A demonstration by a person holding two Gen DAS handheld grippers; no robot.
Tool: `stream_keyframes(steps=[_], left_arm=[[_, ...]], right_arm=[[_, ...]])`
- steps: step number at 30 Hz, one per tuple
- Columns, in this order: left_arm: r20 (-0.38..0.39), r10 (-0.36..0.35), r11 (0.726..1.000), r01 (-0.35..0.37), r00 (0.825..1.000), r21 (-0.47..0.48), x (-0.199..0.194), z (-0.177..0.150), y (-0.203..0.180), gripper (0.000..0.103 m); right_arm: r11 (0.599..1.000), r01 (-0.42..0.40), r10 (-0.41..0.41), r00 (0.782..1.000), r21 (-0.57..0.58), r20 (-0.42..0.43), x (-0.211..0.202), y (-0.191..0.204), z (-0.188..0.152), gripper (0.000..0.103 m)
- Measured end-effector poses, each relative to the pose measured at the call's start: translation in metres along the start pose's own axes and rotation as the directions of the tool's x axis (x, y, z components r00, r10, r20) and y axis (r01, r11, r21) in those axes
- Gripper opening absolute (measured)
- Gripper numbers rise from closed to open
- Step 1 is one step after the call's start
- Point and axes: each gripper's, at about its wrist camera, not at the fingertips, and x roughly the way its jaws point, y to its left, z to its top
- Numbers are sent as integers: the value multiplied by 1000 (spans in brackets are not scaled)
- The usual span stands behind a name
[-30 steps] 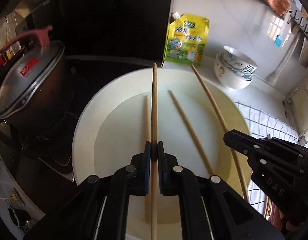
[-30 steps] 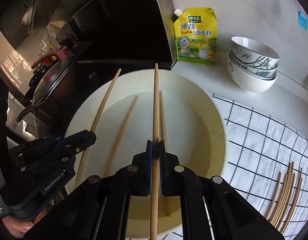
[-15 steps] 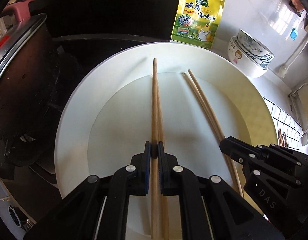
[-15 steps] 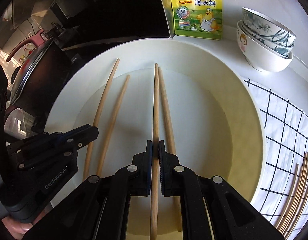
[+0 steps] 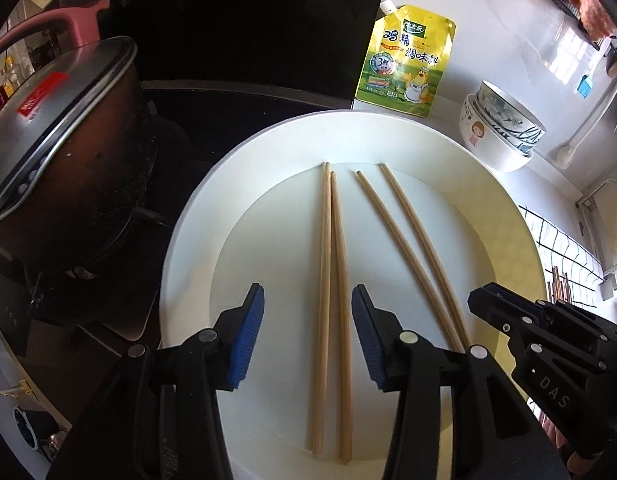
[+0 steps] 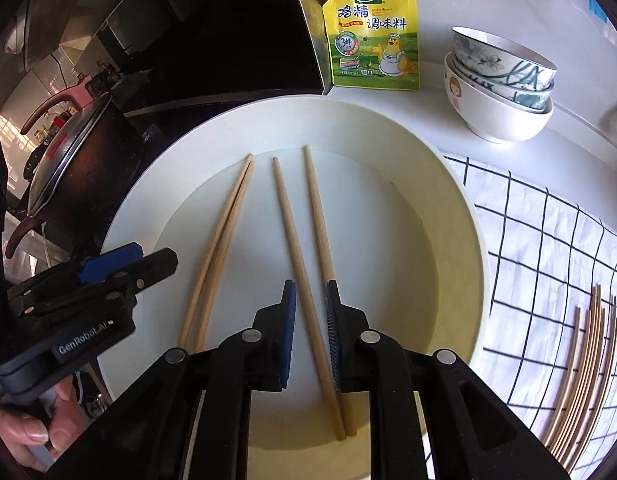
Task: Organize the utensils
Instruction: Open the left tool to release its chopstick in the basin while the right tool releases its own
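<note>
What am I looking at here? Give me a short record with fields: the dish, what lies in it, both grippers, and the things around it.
Dish: large round white plate
In dish: four wooden chopsticks, a left pair touching near their far tips and a right pair spread at the far end
Left gripper: jaws opening, straddling the left pair, pads clear of it
Right gripper: jaws opening, right pair between the pads
Behind: yellow seasoning pouch, stacked patterned bowls
Left: lidded dark pot
Right: checked cloth with a bundle of chopsticks
</note>
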Motion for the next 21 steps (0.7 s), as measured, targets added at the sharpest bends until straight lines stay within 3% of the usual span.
stream_keyframes(steps=[21], left_arm=[[71,-4,1000,3,997,20,-57,-29,-41,45]], right_arm=[[1000,5,-5,995,-5,97,-75,-22,-46,16]])
